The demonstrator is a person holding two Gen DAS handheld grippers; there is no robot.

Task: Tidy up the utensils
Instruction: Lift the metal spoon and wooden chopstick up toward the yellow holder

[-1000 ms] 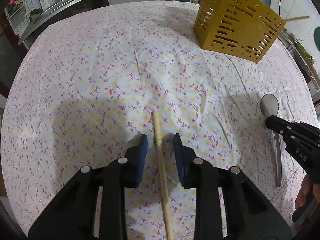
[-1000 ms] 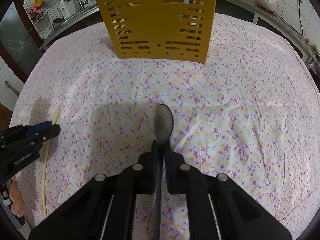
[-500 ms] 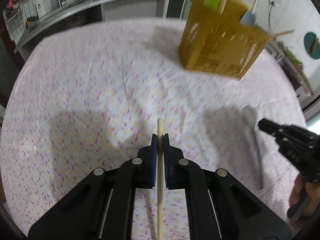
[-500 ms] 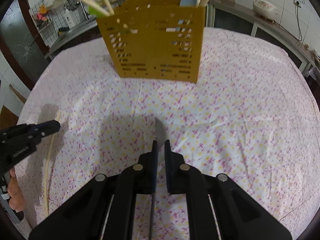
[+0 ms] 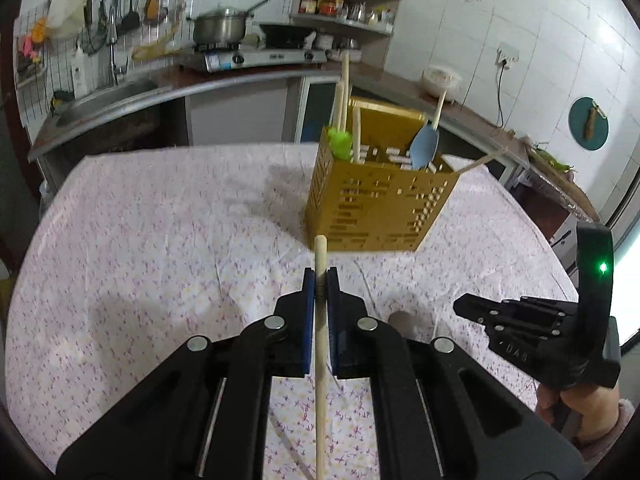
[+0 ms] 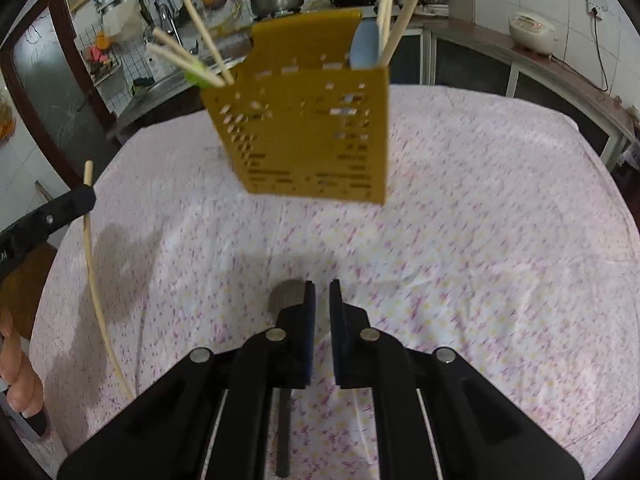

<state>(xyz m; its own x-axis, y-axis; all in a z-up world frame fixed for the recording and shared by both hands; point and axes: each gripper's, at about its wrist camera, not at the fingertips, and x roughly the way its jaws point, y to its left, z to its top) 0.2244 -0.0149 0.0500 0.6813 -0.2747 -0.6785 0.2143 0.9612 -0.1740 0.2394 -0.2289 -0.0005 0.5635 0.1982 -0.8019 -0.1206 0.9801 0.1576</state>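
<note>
My left gripper [image 5: 320,290] is shut on a wooden chopstick [image 5: 320,360] and holds it raised above the floral tablecloth [image 5: 160,240]. The chopstick also shows in the right wrist view [image 6: 92,272]. A yellow slotted utensil holder [image 5: 376,208] stands ahead with chopsticks, a green piece and a blue spoon [image 5: 424,146] in it. My right gripper [image 6: 322,300] is lifted off the table; its jaws stand slightly apart. A metal spoon [image 6: 286,300] lies on the cloth below, left of its left finger, outside the gap.
A kitchen counter [image 5: 240,80] with a sink, stove and pot runs behind the table. A rice cooker [image 6: 532,30] stands on the counter to the right. The right gripper shows at the right in the left wrist view [image 5: 472,306].
Both grippers have risen from the table and tilted up. The left one closed on the chopstick and lifted it. The spoon has slipped from the right gripper's jaws and lies on the cloth.
</note>
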